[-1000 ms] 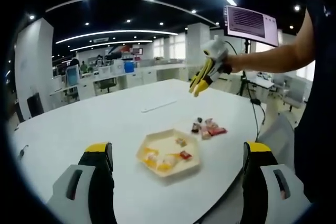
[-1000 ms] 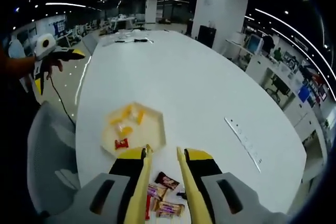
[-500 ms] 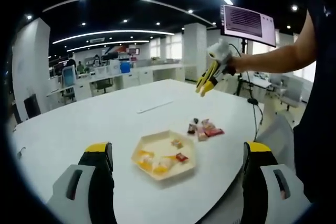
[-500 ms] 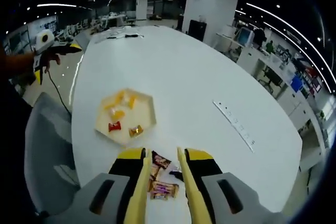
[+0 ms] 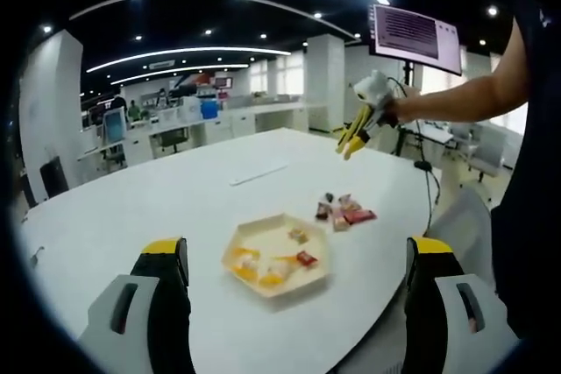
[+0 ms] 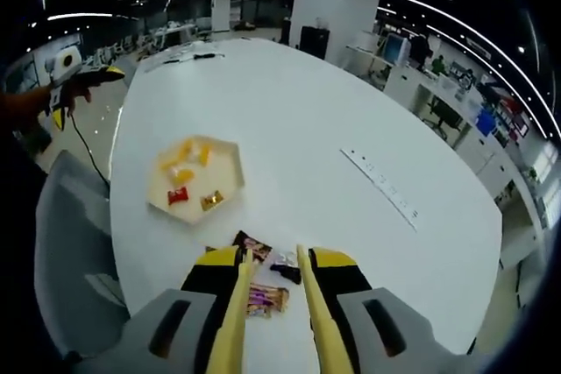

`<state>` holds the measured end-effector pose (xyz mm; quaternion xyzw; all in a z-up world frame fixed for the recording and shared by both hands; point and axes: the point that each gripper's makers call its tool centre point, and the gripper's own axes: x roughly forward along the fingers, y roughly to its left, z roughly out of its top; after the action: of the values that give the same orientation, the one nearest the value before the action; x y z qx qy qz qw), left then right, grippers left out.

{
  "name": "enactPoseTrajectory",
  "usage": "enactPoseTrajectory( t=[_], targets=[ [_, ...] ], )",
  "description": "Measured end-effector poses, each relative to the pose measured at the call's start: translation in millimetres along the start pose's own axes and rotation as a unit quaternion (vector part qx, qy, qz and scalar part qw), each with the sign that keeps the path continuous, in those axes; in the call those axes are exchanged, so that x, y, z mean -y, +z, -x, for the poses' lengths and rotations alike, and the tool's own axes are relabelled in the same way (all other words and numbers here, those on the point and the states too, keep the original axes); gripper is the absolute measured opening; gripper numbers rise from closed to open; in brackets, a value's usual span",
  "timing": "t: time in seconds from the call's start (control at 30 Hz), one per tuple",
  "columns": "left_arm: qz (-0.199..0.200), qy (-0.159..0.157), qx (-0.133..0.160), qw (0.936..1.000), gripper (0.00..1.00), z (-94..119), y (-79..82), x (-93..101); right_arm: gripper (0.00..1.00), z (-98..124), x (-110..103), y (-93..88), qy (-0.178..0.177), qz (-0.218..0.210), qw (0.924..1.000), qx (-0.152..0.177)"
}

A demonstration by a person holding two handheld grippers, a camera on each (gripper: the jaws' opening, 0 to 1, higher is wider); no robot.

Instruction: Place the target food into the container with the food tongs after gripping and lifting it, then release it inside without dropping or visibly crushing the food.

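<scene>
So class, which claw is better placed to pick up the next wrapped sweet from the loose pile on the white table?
Probably the right claw: it holds the yellow tongs and hangs above the pile of wrapped sweets, beside the beige hexagonal tray. The left claw hangs open, well back from the round white table.

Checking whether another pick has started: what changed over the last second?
The right tool, shut on the food tongs, drew back from the tray and now hangs over the loose wrapped candies. The left tool stayed open and idle. The tray, the candies in it and the pile on the table did not move.
</scene>
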<state>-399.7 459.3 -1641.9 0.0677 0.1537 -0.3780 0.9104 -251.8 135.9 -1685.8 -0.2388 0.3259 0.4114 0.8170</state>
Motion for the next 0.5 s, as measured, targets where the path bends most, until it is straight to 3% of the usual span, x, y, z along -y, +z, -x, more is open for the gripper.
enactPoseTrajectory(
  t=[0.5],
  targets=[
    [0.006, 0.003, -0.01, 0.9999, 0.99, -6, -6.7, -1.6, 0.29, -20, 6, -18.1, 0.014, 0.013, 0.9998, -0.01]
  ],
)
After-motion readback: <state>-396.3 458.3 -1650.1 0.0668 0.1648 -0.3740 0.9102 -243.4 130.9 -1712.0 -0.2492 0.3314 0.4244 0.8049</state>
